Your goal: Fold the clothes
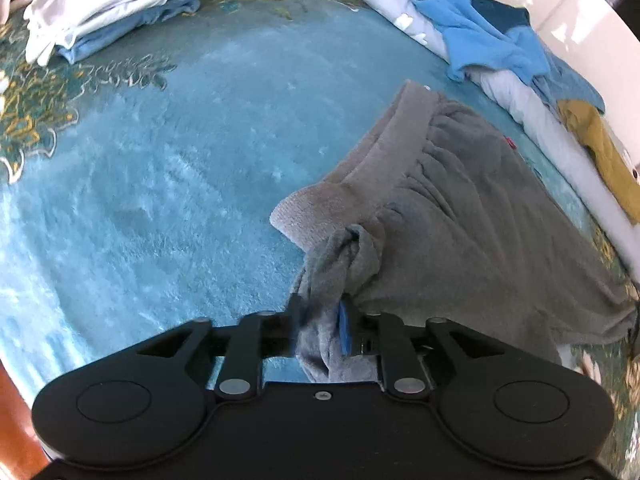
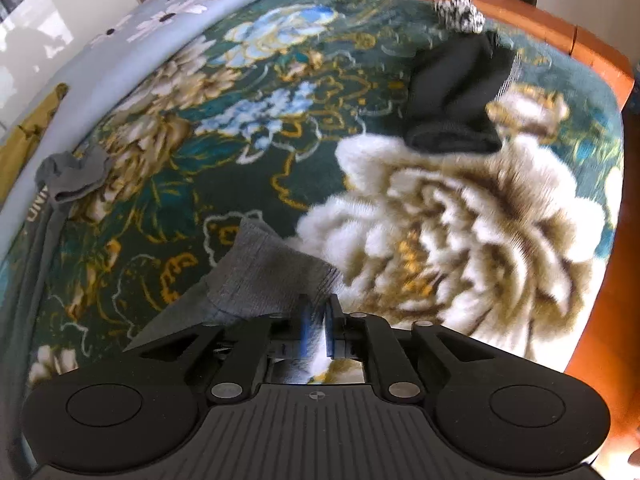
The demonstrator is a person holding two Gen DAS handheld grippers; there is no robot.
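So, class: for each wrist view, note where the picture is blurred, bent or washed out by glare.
Left wrist view: fisheye bends the turquoise plush blanket into a bulge; glare whitens the top right corner. Right wrist view: motion blur smears the big cream flower print and the folded black garment; glare top left.

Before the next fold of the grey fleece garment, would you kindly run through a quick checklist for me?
1. Left gripper clamps bunched grey fleece garment: ok.
2. Right gripper holds grey ribbed cloth edge: cannot tell; cloth sits at the fingertips, little between them.
3. Garment lying flat: not ok, wrinkled near the waistband.
4. Bare teal plush blanket left of garment for folding: ok.
5. Folded white and blue clothes stack apart from garment: ok.
6. Black folded cloth apart from right gripper: ok.
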